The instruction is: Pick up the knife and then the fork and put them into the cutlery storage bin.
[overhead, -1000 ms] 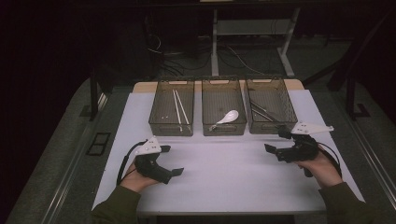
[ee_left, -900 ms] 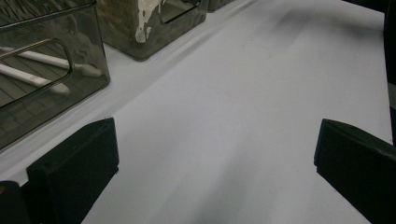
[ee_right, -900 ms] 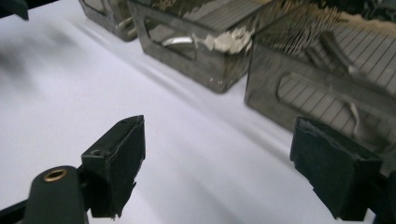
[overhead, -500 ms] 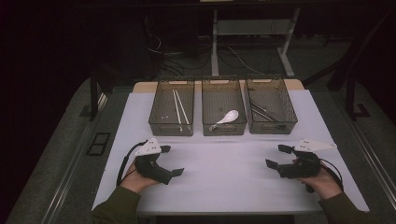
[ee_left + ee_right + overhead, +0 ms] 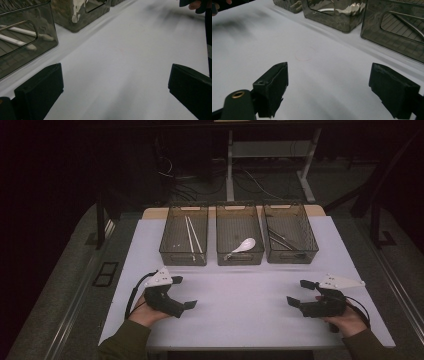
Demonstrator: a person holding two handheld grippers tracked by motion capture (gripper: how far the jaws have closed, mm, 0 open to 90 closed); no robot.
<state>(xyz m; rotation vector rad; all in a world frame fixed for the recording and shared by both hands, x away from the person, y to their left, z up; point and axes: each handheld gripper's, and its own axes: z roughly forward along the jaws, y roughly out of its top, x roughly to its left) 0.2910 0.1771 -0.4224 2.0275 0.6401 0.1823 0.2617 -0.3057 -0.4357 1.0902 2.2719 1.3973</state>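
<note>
Right gripper [image 5: 300,292] and left gripper [image 5: 184,292], both empty.
Jaws apart on each, above the white table [image 5: 240,320] (three bins [image 5: 239,240] well beyond).

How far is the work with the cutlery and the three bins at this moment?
Looks done: chopsticks, a white spoon and dark utensils each lie in their own bin. In hand: nothing; left gripper and right gripper are open over the white tabletop. Left: apparently nothing.
</note>
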